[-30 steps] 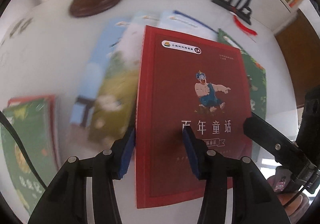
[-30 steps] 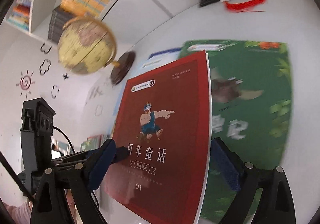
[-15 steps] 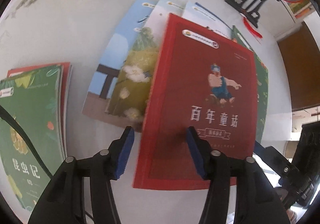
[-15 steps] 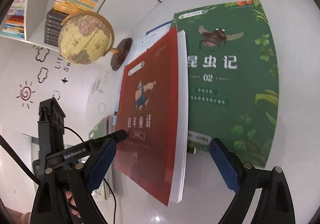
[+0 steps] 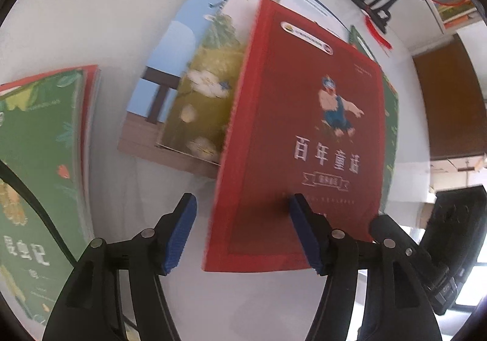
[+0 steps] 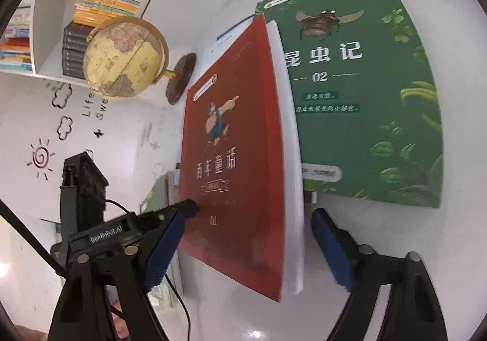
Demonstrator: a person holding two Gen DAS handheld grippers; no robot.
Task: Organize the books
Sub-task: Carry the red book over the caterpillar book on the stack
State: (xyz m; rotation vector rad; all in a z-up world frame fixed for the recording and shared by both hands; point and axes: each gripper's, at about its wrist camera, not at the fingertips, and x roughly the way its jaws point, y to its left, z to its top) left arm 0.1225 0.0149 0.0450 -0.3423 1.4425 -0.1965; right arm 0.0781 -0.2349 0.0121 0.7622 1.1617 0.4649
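Red book stands on edge between the closing right gripper fingers, untouched; left gripper fingers opening, releasing its spine edge, long axis running away

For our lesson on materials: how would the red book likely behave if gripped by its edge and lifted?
The red book has a thick white page block, so probably fairly heavy. Its thin cover suggests a paperback that may sag. The glossy-looking cover could slip between the pads.
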